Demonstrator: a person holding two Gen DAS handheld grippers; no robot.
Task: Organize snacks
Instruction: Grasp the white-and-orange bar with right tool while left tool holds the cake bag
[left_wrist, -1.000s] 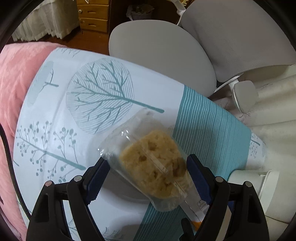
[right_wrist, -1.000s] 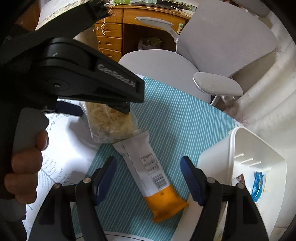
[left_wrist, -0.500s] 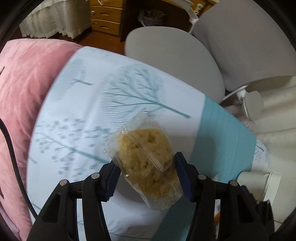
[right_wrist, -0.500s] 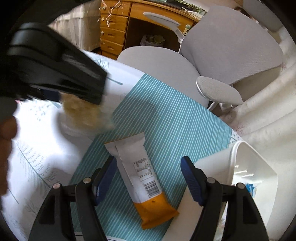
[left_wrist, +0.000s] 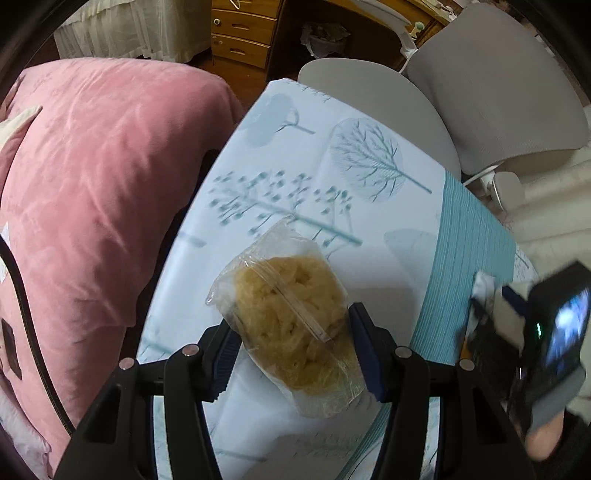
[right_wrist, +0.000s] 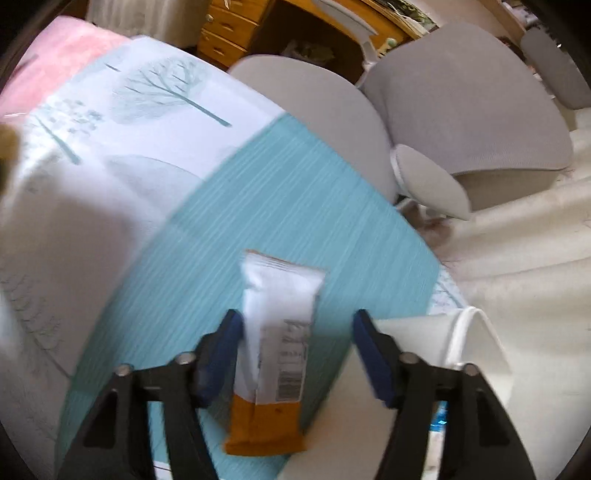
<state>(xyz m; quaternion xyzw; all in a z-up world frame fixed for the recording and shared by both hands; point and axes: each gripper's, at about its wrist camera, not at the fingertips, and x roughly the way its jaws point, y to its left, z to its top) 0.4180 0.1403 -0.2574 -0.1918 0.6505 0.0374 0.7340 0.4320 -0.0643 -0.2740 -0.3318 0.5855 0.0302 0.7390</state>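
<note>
My left gripper (left_wrist: 293, 343) is shut on a clear bag of yellow crispy snack (left_wrist: 291, 325) and holds it above the tree-print tablecloth (left_wrist: 332, 177). My right gripper (right_wrist: 299, 347) is open around a white and orange snack bar wrapper (right_wrist: 277, 343) that lies on the teal striped part of the cloth (right_wrist: 258, 206); the left fingertip is close to the wrapper, the right one stands apart. The right gripper and the hand on it show at the right edge of the left wrist view (left_wrist: 517, 332), blurred.
A white plastic bin (right_wrist: 469, 339) stands at the table's right edge, with a blue packet inside. Two grey office chairs (right_wrist: 461, 110) stand behind the table. A pink blanket (left_wrist: 92, 184) lies to the left. A wooden drawer unit (left_wrist: 240, 33) is at the back.
My left gripper has carried the snack bag up and to the left, away from the wrapper. My right gripper has moved forward and down so its open fingers straddle the white and orange wrapper.
</note>
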